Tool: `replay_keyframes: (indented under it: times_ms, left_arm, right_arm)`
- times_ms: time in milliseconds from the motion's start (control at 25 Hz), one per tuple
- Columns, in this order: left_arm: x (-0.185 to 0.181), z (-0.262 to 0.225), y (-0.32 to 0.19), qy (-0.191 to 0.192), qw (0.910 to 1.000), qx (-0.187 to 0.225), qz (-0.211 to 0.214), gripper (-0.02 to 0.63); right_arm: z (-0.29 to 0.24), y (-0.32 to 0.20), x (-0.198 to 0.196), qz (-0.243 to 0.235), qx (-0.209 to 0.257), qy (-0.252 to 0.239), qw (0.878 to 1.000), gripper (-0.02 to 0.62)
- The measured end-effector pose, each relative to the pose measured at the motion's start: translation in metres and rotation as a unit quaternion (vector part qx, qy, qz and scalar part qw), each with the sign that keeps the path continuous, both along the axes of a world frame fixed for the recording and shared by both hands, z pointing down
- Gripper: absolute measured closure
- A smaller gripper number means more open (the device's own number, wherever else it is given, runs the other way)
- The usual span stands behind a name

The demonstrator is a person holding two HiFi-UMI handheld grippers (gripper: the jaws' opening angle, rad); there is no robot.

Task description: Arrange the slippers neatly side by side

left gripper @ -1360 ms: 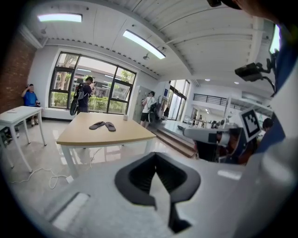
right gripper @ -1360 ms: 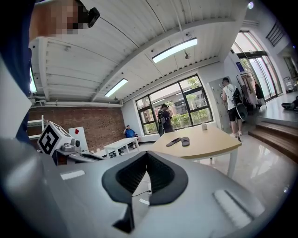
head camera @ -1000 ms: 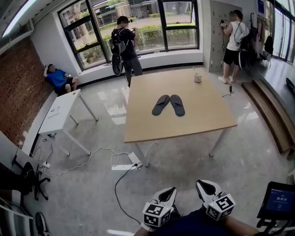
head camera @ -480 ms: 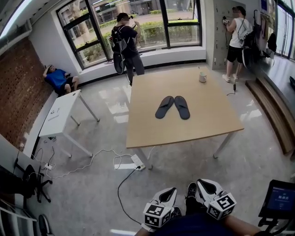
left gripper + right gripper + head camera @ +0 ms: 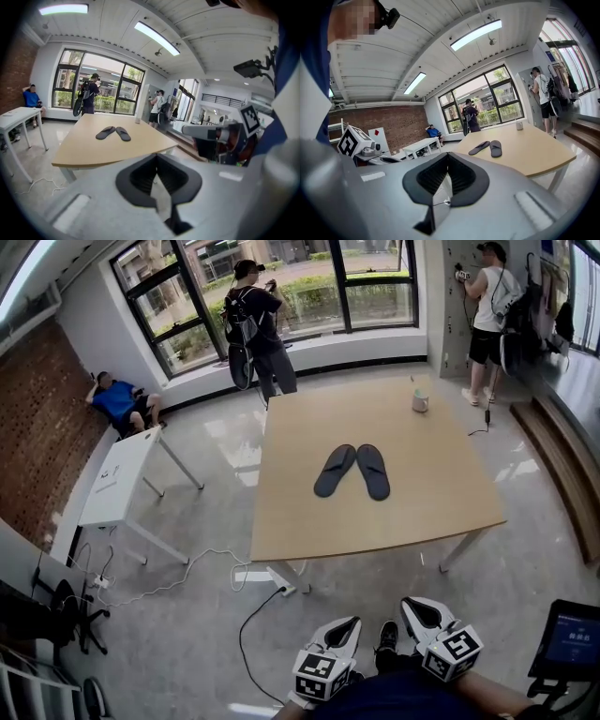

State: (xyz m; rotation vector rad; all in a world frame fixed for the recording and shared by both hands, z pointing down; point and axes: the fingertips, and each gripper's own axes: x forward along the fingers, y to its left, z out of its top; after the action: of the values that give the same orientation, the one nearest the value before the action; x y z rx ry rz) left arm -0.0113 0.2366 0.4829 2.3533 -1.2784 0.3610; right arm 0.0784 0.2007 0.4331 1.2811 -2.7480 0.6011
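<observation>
Two dark slippers lie on the wooden table (image 5: 309, 521), heels close together and toes spread apart: the left slipper (image 5: 335, 471) angled, the right slipper (image 5: 373, 472) nearly straight. Both also show far ahead in the left gripper view, as the left slipper (image 5: 106, 132) and the right slipper (image 5: 123, 134). My left gripper (image 5: 350, 622) and right gripper (image 5: 413, 602) hang low in the head view, over the floor short of the table's near edge. Both are shut and empty. Their pads meet in the left gripper (image 5: 157, 162) and the right gripper (image 5: 448, 161).
A white cup (image 5: 421, 402) stands near the table's far right corner. A small white table (image 5: 122, 474) is at the left, with cables and a power strip (image 5: 258, 576) on the floor. People stand by the windows; one sits at left. A screen (image 5: 570, 643) is at lower right.
The table and slippers have come nearer and sit lower in the head view. Both grippers stay shut and low in the frame. The slippers have not moved on the table.
</observation>
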Motion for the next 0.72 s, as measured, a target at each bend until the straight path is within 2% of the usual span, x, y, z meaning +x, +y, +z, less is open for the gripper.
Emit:
replay_keyframes:
  times_ms: [240,440,720]
  left_arm:
    - [0.017,-0.01,-0.059,0.0,0.9999,0.006,-0.01,0.601]
    - [0.029,-0.016,-0.092,0.003,0.9999,-0.002,-0.016,0.601]
    - [0.043,-0.025,-0.122,-0.01,0.9996,0.004,-0.025,0.601]
  right_arm:
    - [-0.001,-0.057,0.013,-0.013,-0.008,-0.001,1.0,0.584]
    - [-0.008,-0.092,0.021,-0.035,0.031,0.008,0.999,0.584]
    - [-0.016,-0.125,0.035,-0.041,0.035,-0.001,0.999,0.584]
